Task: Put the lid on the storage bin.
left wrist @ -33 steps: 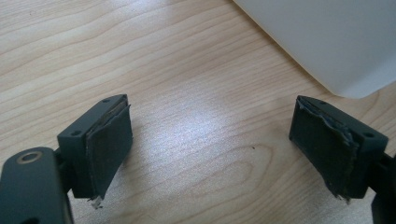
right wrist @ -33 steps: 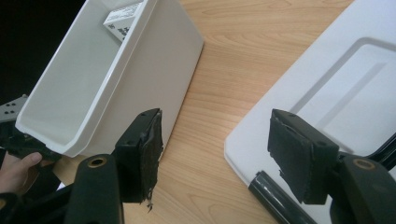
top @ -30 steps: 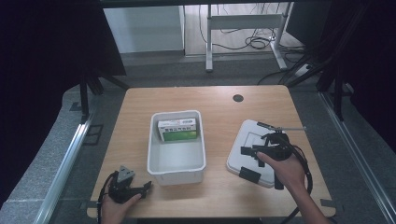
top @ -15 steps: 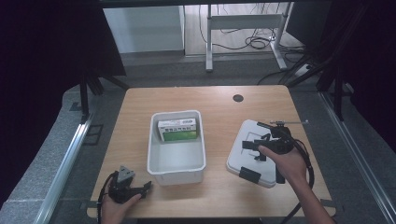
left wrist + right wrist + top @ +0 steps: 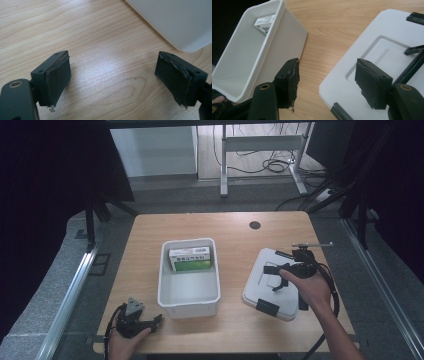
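A white bin point(image 5: 189, 299) stands mid-table with a green and white box point(image 5: 190, 259) lying at its far end. To its right lies a white lid point(image 5: 257, 290) with black clips and a black handle. My right gripper point(image 5: 273, 278) hovers open over the lid. In the right gripper view my right gripper point(image 5: 329, 85) spans the lid's point(image 5: 374, 50) near edge, with the bin point(image 5: 249, 57) and the box point(image 5: 264, 23) to the left. My left gripper point(image 5: 155, 324) rests open at the front left, and in its own view my left gripper point(image 5: 112, 80) holds nothing, beside the bin's corner point(image 5: 175, 20).
The wooden table point(image 5: 235, 235) has a dark round hole point(image 5: 255, 225) at the back. A metal rail point(image 5: 70, 300) runs along the left side, and a desk frame with cables point(image 5: 260, 150) stands on the floor beyond.
My right gripper has shifted slightly over the lid. The left gripper, the bin and the box have stayed put.
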Demonstrator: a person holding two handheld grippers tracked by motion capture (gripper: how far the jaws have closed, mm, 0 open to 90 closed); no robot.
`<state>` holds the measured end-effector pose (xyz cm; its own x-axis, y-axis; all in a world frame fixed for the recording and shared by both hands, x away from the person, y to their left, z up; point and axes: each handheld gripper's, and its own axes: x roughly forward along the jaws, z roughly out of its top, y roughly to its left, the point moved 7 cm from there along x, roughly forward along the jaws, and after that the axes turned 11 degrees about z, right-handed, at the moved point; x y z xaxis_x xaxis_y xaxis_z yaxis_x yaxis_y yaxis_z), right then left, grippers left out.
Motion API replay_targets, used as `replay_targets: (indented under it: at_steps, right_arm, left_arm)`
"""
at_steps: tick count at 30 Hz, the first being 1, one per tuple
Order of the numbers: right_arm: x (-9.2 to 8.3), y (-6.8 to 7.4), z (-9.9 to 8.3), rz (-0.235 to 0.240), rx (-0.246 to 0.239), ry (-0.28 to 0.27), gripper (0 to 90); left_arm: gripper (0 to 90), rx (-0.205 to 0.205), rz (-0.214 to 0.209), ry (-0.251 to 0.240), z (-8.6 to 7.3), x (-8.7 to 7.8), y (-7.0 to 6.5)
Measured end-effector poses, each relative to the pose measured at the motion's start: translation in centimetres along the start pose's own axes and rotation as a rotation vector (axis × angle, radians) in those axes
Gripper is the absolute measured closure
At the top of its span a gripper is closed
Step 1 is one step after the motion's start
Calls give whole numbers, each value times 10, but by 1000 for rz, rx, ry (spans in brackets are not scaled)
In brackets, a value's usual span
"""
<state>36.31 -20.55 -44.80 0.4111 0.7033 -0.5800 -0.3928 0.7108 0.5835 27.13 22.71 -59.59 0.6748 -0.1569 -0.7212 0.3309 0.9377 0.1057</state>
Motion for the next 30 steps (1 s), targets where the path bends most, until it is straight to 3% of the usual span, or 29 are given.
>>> replay_targets:
  at_steps: [13,30]
  right_arm:
    - [1,-13,15,-85,8,9,373]
    - [-6,-36,23,-143,58,0,373]
  left_arm:
    - [132,0,-1,1,0,0,0]
    - [132,0,-1,1,0,0,0]
